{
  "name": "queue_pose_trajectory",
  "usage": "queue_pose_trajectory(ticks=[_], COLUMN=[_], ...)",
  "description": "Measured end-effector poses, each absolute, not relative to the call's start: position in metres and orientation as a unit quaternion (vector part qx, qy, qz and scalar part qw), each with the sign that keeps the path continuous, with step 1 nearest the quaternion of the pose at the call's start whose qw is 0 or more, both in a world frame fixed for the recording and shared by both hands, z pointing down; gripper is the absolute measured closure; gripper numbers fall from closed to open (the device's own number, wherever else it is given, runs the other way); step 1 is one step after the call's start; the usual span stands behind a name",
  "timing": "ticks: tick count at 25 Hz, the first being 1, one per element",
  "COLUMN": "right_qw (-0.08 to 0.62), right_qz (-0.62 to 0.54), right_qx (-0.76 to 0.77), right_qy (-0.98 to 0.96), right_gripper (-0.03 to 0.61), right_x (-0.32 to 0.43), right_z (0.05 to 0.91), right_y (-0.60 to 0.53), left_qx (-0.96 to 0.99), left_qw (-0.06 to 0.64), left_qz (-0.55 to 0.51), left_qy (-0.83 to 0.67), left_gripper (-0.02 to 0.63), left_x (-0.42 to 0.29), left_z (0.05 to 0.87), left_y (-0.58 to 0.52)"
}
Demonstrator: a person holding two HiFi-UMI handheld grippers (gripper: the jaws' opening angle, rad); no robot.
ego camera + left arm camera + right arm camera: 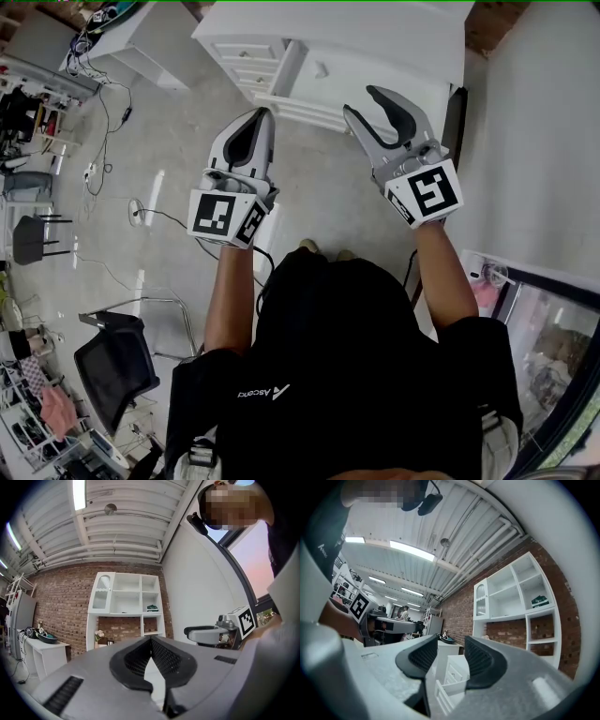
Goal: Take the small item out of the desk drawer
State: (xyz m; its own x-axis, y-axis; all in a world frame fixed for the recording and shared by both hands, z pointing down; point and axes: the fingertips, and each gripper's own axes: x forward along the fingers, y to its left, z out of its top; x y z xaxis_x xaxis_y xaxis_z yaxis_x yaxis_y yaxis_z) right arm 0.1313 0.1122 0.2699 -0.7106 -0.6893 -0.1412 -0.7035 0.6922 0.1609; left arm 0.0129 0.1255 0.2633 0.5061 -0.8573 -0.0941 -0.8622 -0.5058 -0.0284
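Observation:
The white desk [375,37] stands ahead of me on the floor, with one drawer [300,111] pulled out at its lower front. No small item shows in any view; the drawer's inside is hidden. My left gripper [263,116] is raised in front of the desk, its jaws shut with nothing between them [150,640]. My right gripper [362,101] is held up beside it at the same height, jaws apart and empty [450,654]. Between the right jaws the open drawer [447,688] shows low down. Neither gripper touches the desk.
A white shelf unit [125,603] stands against a brick wall. A black office chair [114,367] and cables [101,122] are on the floor at my left. A white side table [141,37] stands far left, and a glass window [553,347] at my right.

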Motion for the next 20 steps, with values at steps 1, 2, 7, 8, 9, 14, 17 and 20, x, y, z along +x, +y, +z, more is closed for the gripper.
queue_pose_trajectory(ticks=[1, 2, 7, 8, 9, 14, 17, 20], right_qw=[0.033, 0.030, 0.012, 0.008, 0.004, -0.019, -0.038, -0.066], right_qz=[0.101, 0.100, 0.100, 0.100, 0.100, 0.092, 0.082, 0.060], right_qx=[-0.380, -0.381, -0.388, -0.388, -0.389, -0.400, -0.410, -0.420], right_qy=[0.919, 0.918, 0.916, 0.916, 0.916, 0.912, 0.908, 0.903], right_gripper=[0.404, 0.399, 0.377, 0.376, 0.374, 0.367, 0.360, 0.358], right_x=[0.132, 0.133, 0.127, 0.124, 0.121, 0.105, 0.090, 0.071], right_z=[0.273, 0.275, 0.283, 0.285, 0.288, 0.303, 0.315, 0.336], right_y=[0.109, 0.106, 0.083, 0.077, 0.070, 0.023, -0.015, -0.058], left_qx=[-0.867, -0.866, -0.866, -0.866, -0.866, -0.869, -0.873, -0.879], left_qw=[0.036, 0.037, 0.035, 0.035, 0.035, 0.025, 0.020, 0.020], left_qz=[0.033, 0.033, 0.036, 0.036, 0.037, 0.042, 0.040, 0.032], left_qy=[0.497, 0.497, 0.498, 0.498, 0.498, 0.492, 0.486, 0.475], left_gripper=[0.615, 0.615, 0.615, 0.615, 0.615, 0.615, 0.615, 0.615], left_x=[0.013, 0.013, 0.005, 0.002, -0.002, -0.019, -0.036, -0.054], left_z=[0.266, 0.269, 0.274, 0.276, 0.278, 0.288, 0.298, 0.305], left_y=[0.123, 0.120, 0.097, 0.090, 0.083, 0.035, -0.004, -0.047])
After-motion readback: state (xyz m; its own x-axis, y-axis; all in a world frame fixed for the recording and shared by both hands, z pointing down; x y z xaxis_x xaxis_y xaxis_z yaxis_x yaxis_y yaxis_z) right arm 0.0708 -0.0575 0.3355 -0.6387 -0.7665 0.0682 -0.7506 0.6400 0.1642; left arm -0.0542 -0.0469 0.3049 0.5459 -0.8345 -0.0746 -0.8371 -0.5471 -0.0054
